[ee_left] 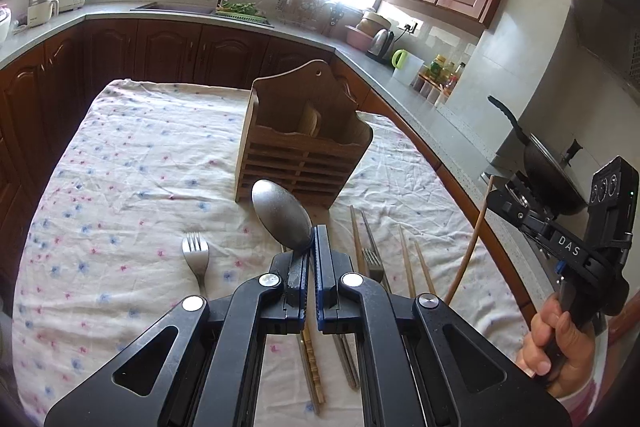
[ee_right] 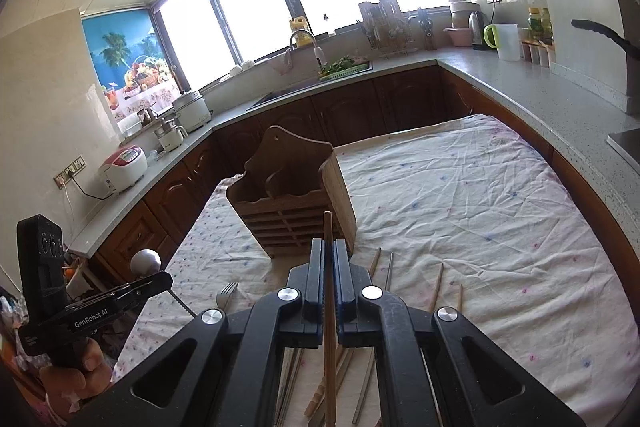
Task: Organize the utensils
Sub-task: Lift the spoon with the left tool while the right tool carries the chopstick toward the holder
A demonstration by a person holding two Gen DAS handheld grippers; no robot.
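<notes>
A wooden utensil holder (ee_left: 304, 151) stands on the flowered tablecloth (ee_left: 132, 163), with something pale inside it. My left gripper (ee_left: 311, 239) is shut on a metal spoon (ee_left: 282, 215), its bowl raised in front of the holder. My right gripper (ee_right: 329, 247) is shut on a wooden chopstick (ee_right: 329, 291), held above the cloth in front of the holder (ee_right: 292, 199). The right gripper also shows in the left wrist view (ee_left: 496, 197), holding the chopstick (ee_left: 468, 247). A fork (ee_left: 197, 255), another fork (ee_left: 374, 261) and several chopsticks (ee_left: 406, 255) lie on the cloth.
A grey counter (ee_left: 420, 95) with dark cabinets wraps around the table. A sink (ee_right: 312, 83), rice cookers (ee_right: 120, 167), kettle (ee_right: 476, 23) and jars stand on it. A black pan (ee_left: 556, 175) sits on the stove at right.
</notes>
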